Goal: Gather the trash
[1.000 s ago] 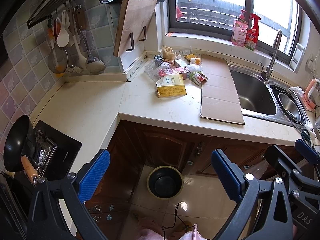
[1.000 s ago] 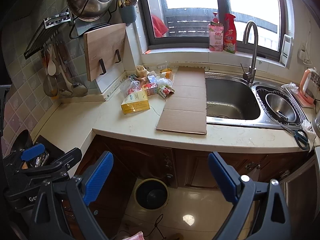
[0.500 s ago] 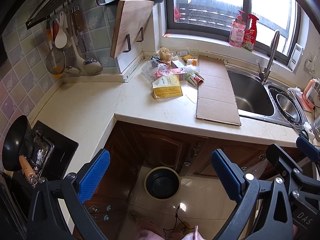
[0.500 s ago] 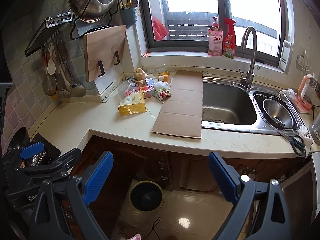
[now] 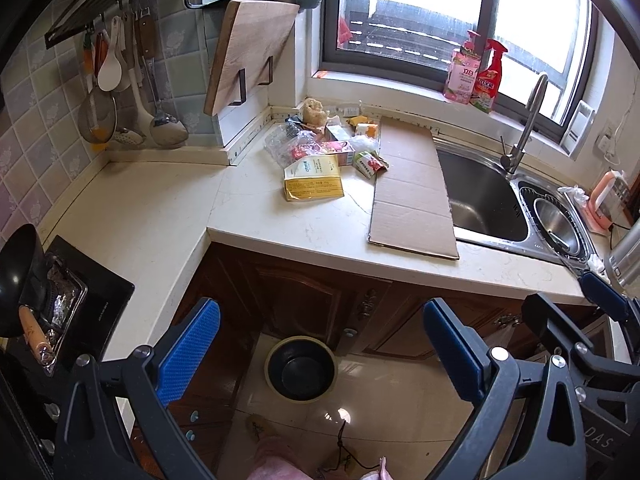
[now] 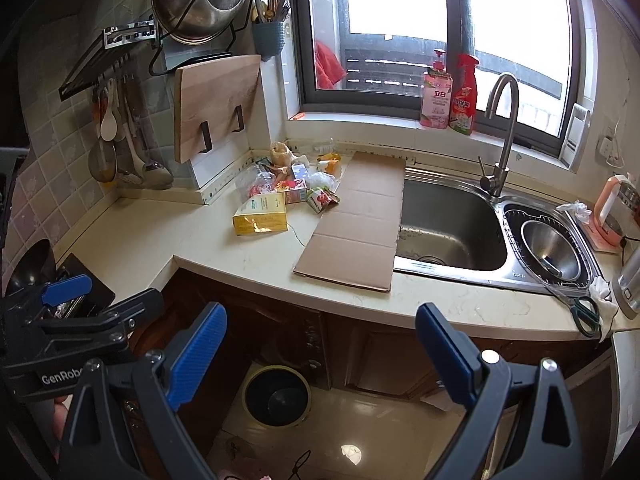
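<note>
Trash pile (image 5: 320, 148) sits in the back corner of the surface (image 5: 160, 216), under the hanging cutting board (image 5: 248, 52) and left of the sink (image 5: 480, 196). We see a yellow packet (image 5: 314, 178) at the front of the pile, a pink carton (image 5: 340, 148) and clear plastic wrap (image 5: 284, 142) behind it, and a small red-green wrapper (image 5: 370, 162) touching the edge of a flat cardboard sheet (image 5: 412, 192). Cardboard lies between the pile and the sink, its right edge overhanging the basin.

Trash bin (image 5: 301, 368) stands on the floor in front of the cabinet doors, lined in black, nothing visible inside.

We hold both tools off the surface, above the floor near the bin. Left tool (image 5: 320, 352): jaws wide apart, nothing between the blue pads. Right tool (image 6: 320, 354): same, spread wide and empty. Each one shows at the edge of the other's view.
</note>
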`<action>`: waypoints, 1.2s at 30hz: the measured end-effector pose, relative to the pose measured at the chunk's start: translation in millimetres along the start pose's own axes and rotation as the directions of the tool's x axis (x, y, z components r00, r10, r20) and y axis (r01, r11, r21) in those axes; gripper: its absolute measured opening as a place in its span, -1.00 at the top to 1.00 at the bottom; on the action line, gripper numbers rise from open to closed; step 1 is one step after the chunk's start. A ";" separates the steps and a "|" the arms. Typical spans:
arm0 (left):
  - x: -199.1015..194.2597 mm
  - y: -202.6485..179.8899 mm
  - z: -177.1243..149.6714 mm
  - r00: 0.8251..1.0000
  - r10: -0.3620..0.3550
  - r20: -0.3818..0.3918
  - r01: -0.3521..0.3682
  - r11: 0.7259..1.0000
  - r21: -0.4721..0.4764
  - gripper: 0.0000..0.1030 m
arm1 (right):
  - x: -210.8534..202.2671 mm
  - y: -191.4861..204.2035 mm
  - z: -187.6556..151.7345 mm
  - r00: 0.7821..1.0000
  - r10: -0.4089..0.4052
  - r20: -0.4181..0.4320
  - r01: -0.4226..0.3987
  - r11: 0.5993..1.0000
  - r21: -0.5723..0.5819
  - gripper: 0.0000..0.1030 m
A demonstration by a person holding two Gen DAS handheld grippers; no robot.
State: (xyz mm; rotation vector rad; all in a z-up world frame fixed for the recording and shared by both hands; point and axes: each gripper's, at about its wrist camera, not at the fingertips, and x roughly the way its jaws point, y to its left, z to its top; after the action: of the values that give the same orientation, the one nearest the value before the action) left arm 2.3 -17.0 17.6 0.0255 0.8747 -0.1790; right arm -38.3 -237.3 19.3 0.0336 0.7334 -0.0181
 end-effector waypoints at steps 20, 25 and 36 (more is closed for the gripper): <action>104.9 39.7 95.0 0.988 -0.122 -0.091 0.128 0.990 0.058 -0.96 | 92.9 -11.2 74.6 0.996 -0.023 -0.087 0.031 0.995 0.092 -0.87; 171.4 58.4 139.2 0.976 -0.176 -0.129 0.183 0.982 0.048 -0.96 | 156.0 -18.2 106.3 0.987 -0.022 -0.156 0.044 0.989 0.139 -0.87; 338.3 85.0 195.9 0.921 -0.280 -0.269 0.315 0.944 0.096 -0.96 | 289.2 -22.6 143.1 0.961 0.000 -0.278 0.058 0.978 0.202 -0.80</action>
State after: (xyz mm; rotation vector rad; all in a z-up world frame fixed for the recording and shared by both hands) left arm 377.7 -1.3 -119.9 0.0442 1.1182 -0.5324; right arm 271.6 -266.5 -68.7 0.2303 1.0105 -0.1208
